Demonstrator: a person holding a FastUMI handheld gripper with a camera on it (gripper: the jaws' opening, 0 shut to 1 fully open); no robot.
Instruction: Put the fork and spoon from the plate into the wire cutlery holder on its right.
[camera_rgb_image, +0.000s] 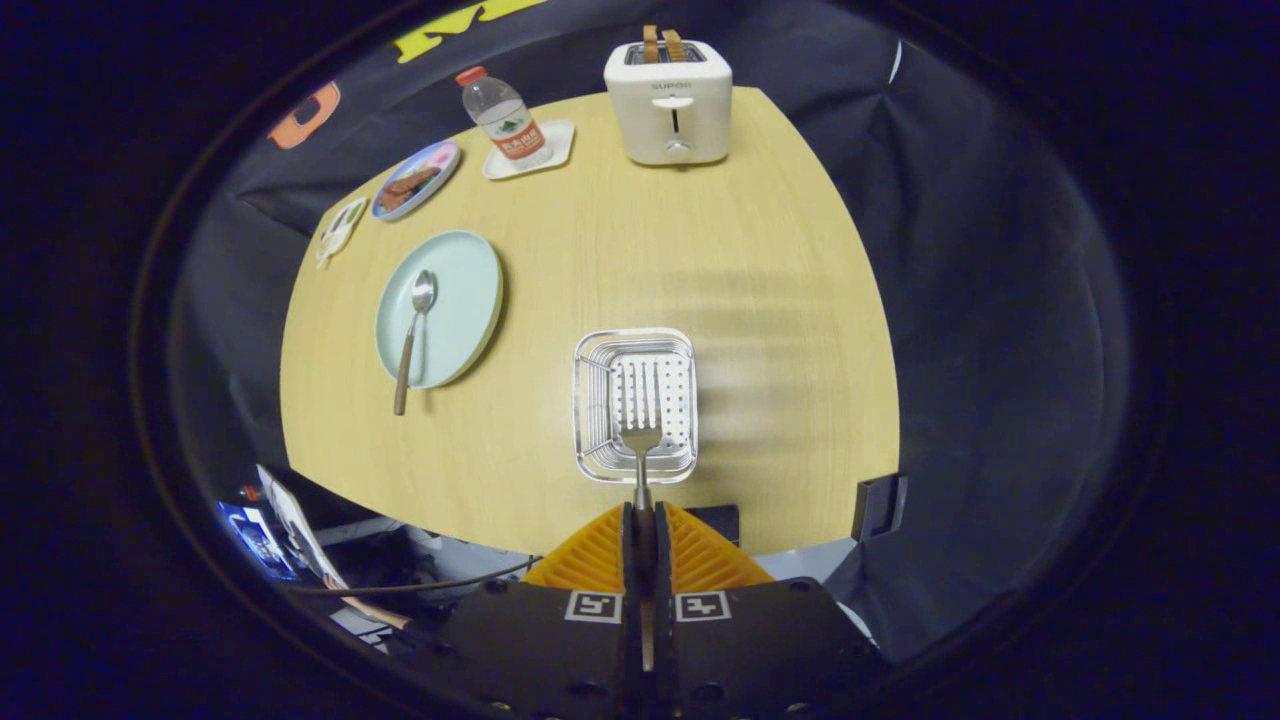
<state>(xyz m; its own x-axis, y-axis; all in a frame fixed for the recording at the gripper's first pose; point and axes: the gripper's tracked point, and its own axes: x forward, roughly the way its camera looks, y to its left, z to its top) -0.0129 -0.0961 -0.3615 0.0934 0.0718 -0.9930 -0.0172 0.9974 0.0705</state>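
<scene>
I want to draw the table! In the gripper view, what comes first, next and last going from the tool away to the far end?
Tool shut on fork → wire cutlery holder → toaster.

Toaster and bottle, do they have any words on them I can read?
"SUPOR": on the toaster's front.
Bottle label: too small to read.
Square marks on the gripper, which is shut on the fork: patterns, not words.

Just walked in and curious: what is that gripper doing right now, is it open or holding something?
Gripper: closed on the handle of a silver metal fork, whose tines are over the square wire cutlery holder.
</scene>
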